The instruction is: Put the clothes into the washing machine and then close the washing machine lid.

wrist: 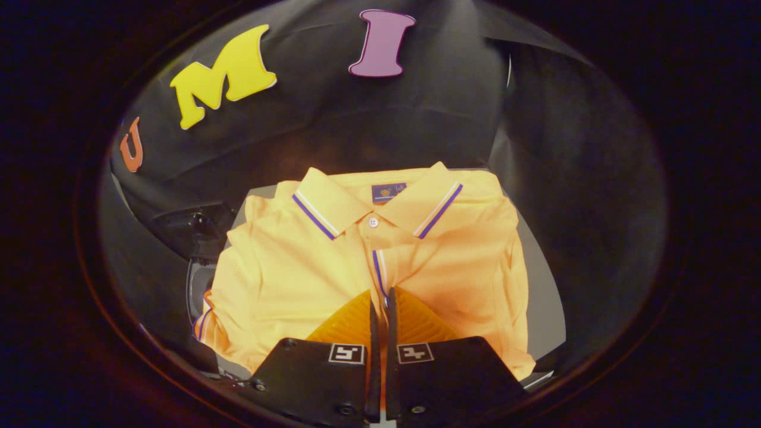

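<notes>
dim, warm, fisheye-warped edges

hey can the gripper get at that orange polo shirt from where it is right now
Probably yes. The gripper has its fingers nearly closed together right over the placket of the folded orange polo shirt, with nothing between them and the fabric. Whether cloth is already pinched is unclear.

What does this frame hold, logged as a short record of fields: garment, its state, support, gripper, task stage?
garment: orange polo shirt with striped collar
state: folded, lying flat, collar away from the gripper
support: light surface, bare part beside the shirt
gripper: gripper fingers nearly closed together, tips at the shirt's placket; whether they pinch fabric cannot be told
nearby: dark object beside the shirt, unclear what it is
task stage: shirt not yet in a washing machine
</notes>
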`<act>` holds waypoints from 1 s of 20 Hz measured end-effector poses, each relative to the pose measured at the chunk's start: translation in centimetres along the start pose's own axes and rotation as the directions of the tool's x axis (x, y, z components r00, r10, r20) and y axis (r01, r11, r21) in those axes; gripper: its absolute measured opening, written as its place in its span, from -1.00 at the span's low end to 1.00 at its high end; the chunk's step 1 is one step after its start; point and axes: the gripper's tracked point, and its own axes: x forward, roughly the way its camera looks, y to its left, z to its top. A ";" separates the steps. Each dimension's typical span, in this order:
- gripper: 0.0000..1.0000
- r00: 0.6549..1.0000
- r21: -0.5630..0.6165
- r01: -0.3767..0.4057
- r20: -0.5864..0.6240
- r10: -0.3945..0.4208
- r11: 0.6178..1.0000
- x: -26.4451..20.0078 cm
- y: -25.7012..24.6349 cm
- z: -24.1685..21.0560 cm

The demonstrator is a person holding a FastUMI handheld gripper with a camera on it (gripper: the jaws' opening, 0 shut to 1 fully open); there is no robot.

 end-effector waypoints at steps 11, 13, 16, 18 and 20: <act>-0.87 0.992 -0.047 0.061 0.117 -0.055 0.997 -4.6 1.3 3.5; -0.87 0.987 -0.061 0.050 0.153 -0.040 0.997 -6.2 2.4 5.2; -0.87 0.983 -0.079 0.032 0.182 -0.017 0.996 -8.4 3.9 6.5; -0.87 0.978 -0.096 0.026 0.208 -0.005 0.995 -9.7 4.9 7.2; -0.87 0.974 -0.114 0.013 0.224 0.013 0.993 -10.8 6.1 7.7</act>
